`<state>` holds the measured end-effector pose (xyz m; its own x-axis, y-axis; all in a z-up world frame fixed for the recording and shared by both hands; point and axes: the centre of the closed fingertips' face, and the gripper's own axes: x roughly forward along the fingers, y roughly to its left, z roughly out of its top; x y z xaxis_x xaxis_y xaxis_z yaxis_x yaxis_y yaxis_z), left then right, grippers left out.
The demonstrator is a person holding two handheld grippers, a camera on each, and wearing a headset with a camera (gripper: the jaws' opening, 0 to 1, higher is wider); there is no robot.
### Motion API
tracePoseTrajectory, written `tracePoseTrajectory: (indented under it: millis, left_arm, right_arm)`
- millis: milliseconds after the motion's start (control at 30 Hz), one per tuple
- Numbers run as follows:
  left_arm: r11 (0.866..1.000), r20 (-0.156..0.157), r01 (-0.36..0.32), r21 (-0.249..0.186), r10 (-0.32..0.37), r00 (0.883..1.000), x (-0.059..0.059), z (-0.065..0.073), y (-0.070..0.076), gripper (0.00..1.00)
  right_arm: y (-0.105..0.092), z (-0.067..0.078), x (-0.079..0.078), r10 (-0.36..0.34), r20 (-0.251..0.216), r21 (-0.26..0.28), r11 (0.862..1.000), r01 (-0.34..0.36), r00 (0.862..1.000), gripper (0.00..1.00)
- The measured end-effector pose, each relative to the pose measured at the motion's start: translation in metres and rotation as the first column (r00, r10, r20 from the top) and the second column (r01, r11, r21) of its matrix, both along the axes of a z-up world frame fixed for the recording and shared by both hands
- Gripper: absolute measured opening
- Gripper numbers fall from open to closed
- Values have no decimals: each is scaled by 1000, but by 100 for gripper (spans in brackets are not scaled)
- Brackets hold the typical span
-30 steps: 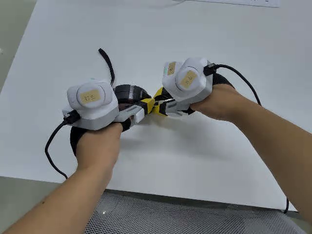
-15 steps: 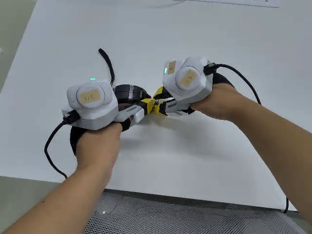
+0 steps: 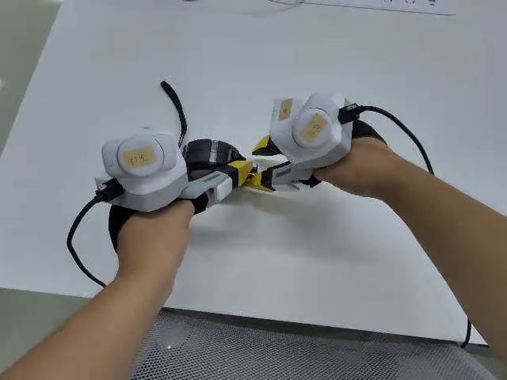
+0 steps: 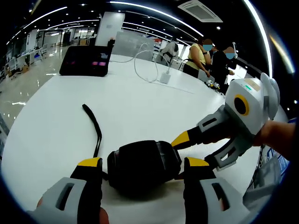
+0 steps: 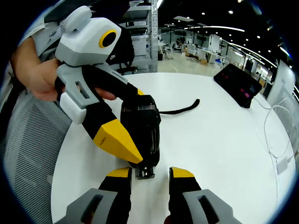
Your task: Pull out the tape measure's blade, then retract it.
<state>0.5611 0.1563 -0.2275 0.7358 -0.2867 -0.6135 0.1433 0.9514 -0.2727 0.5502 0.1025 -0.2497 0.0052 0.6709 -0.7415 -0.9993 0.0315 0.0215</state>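
Observation:
A black tape measure lies on the white table, its black wrist strap trailing away behind it. My left gripper is shut on the tape measure, one yellow-tipped jaw on each side of the case. My right gripper faces the case's front and stands open. The small metal blade hook sits between its yellow tips without being pinched. In the head view the left gripper and right gripper meet tip to tip at the case. No blade shows outside the case.
The table's near edge is close below my hands, with a mesh chair under it. A dark tablet and a white cable with a charger lie at the far side. People stand beyond the table.
The two grippers have drifted a little apart, the left one leftward and the right one rightward. The tape measure has stayed where it was.

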Motion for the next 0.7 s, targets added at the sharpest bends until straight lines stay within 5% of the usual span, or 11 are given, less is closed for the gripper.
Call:
tracePoseTrajectory:
  millis: [700]
  left_arm:
    - [994, 51, 108, 26, -109, 993, -10, 25, 9, 70]
  right_arm:
    - [-37, 25, 5, -143, 53, 33, 989, 142, 988, 43]
